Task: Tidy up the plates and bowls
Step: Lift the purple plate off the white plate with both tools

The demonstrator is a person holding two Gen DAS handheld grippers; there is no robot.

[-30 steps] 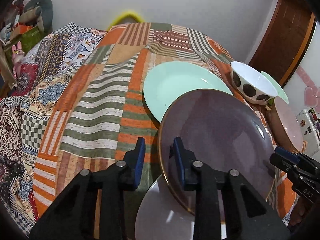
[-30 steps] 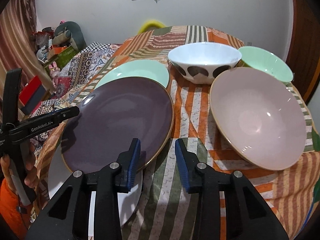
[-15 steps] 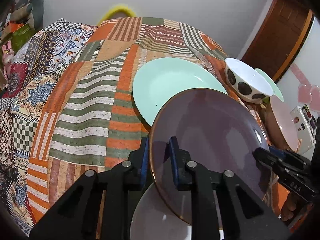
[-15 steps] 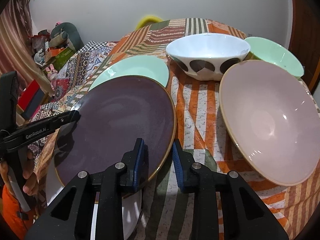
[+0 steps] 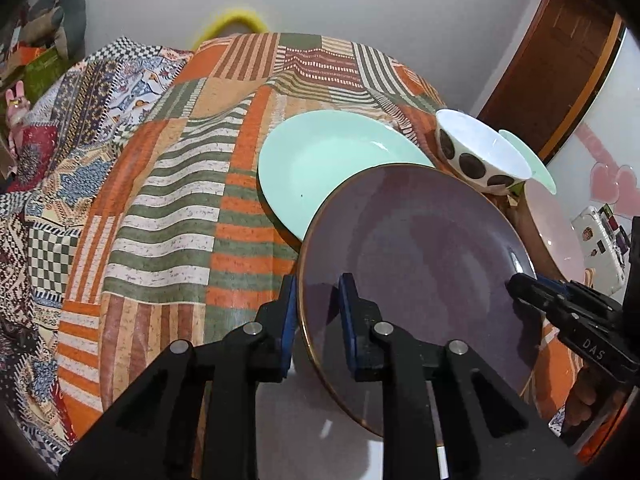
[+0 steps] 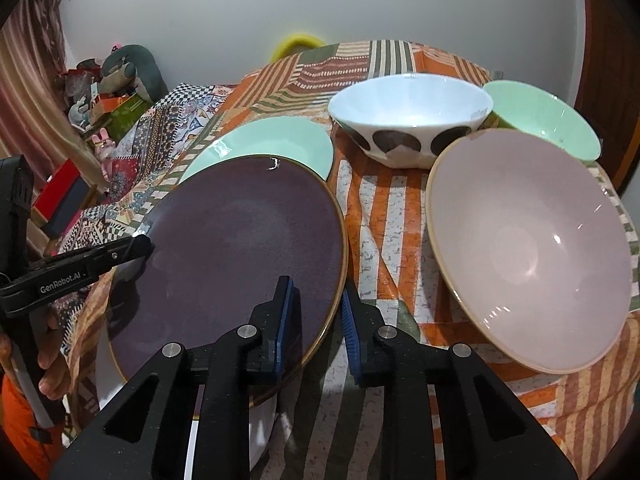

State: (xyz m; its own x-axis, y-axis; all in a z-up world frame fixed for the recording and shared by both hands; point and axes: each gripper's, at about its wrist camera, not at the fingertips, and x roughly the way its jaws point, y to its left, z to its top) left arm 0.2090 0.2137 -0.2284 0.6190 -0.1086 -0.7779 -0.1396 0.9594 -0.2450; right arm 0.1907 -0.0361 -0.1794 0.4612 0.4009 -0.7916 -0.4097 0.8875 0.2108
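Left wrist view: we hold the purple plate (image 5: pixel 416 248) by its rim with both claws.

Our left claw (image 5: pixel 318 320) is closed on the near-left edge of the plate, one blue pad under the rim and one on top. Our right claw (image 6: pixel 316 320) has come together on the opposite edge in the same way, and in the left view its tip (image 5: pixel 532 288) reaches onto the plate from the right. The plate is tilted above a white plate (image 5: pixel 304 424), which lies on the striped cloth (image 5: pixel 168 220). Behind it lies a mint plate (image 5: pixel 328 168), partly covered by the purple one. To the right are a pink bowl (image 6: pixel 532 248), a white bowl with dark spots (image 6: pixel 408 116) and a mint bowl (image 6: pixel 544 124), all close together.
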